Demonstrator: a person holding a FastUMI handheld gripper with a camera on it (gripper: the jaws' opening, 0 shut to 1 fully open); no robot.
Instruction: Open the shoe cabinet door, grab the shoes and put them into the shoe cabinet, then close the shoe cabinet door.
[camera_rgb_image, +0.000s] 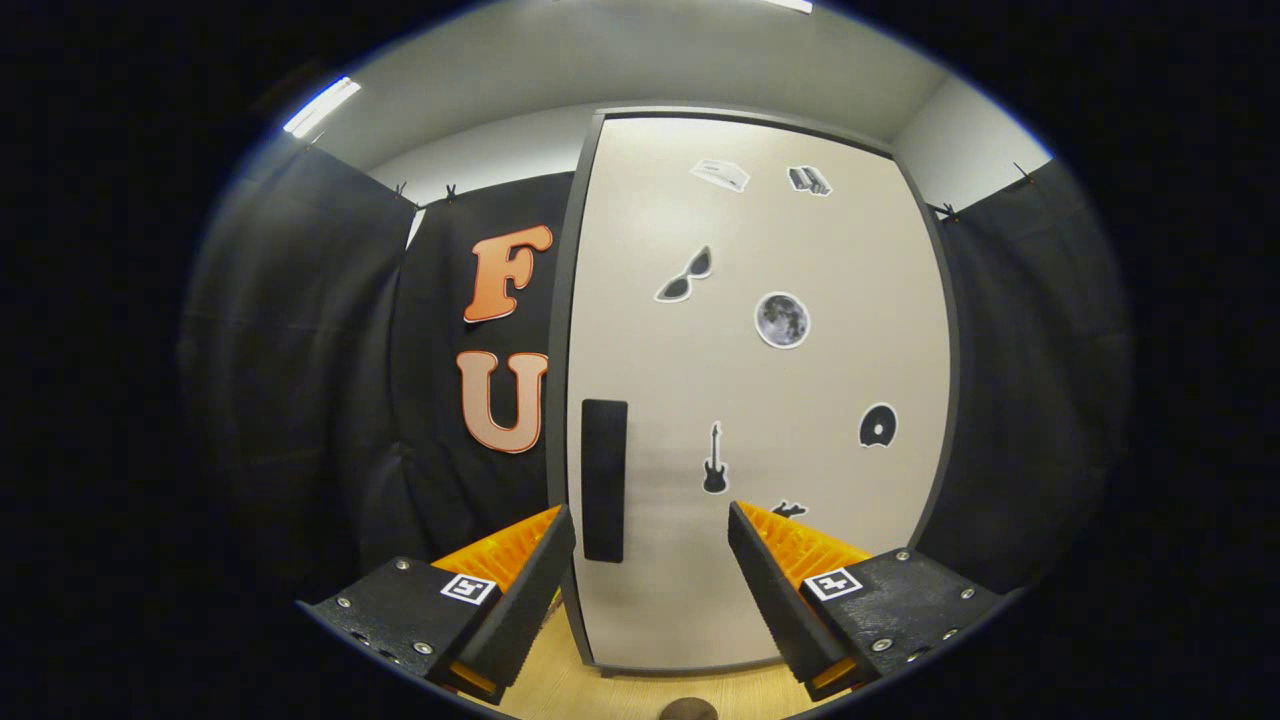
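The tall shoe cabinet with a pale beige door (760, 400) in a dark grey frame stands upright ahead of the gripper (650, 540), door closed. A black rectangular vertical handle (604, 480) sits near the door's left edge, low on the panel. The jaws stand wide apart and hold nothing; the handle appears between the fingers, nearer the left one. Small stickers (782, 320) are scattered over the door panel to the right of and above the handle. Light wooden floor (600, 690) lies at the base of the door. A dark rounded object (688, 710) lies on the floor below the door; its identity cannot be told.
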